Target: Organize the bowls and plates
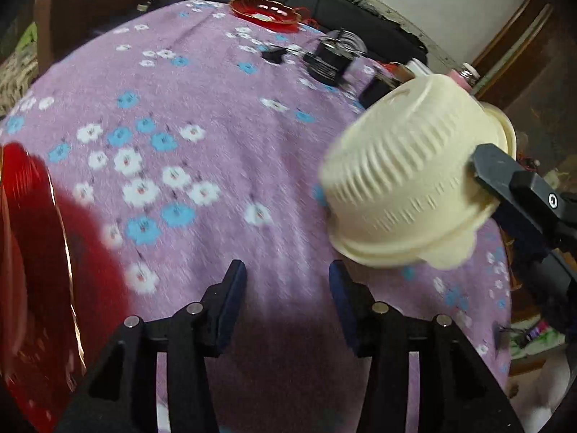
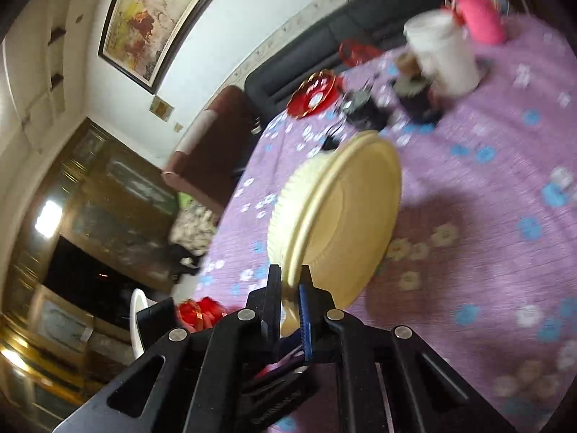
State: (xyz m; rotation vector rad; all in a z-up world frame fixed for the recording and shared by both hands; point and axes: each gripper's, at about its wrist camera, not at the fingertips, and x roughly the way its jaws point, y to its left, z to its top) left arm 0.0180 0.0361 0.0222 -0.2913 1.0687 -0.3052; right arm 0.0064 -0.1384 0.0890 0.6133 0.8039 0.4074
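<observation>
Two grippers are at work over the table. The right gripper is clamped tight on the rim of a cream slotted bowl, one finger on each side of the lip, and carries it tipped on edge above the purple flowered tablecloth, clear of the cloth. From the left wrist view the same bowl hangs at the right, its ribbed outside and foot turned toward the camera, with a black finger of the right gripper on its rim. The left gripper is partly open with nothing between its fingers, pointing down at bare cloth. Just to its left lies a large red plate with a gold edge, blurred. At the far edge of the table sits a smaller red plate, and near it some dark objects too blurred to tell.
</observation>
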